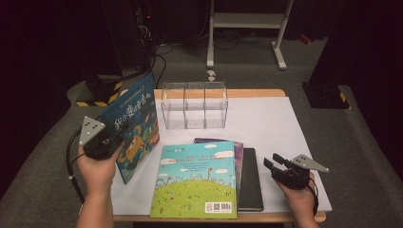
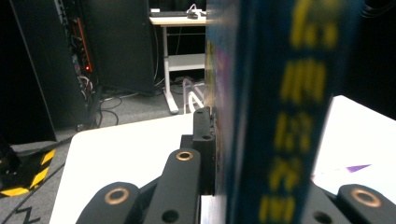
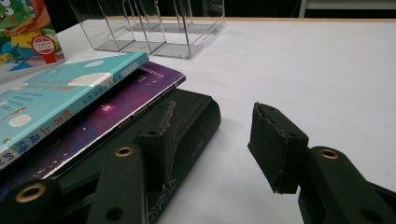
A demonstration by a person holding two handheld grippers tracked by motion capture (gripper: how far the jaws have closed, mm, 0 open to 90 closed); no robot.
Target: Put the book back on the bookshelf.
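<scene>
A blue picture book with yellow characters stands tilted up at the table's left side. My left gripper is shut on its near edge; in the left gripper view the spine stands between the jaws, right in front of the camera. My right gripper hovers open at the front right, just beside a black book. In the right gripper view its jaws hold nothing, and the black book lies by the left jaw.
A turquoise-and-green picture book lies on top of a purple book and the black one. A clear acrylic divider rack stands at the back of the white table. A white desk frame is beyond.
</scene>
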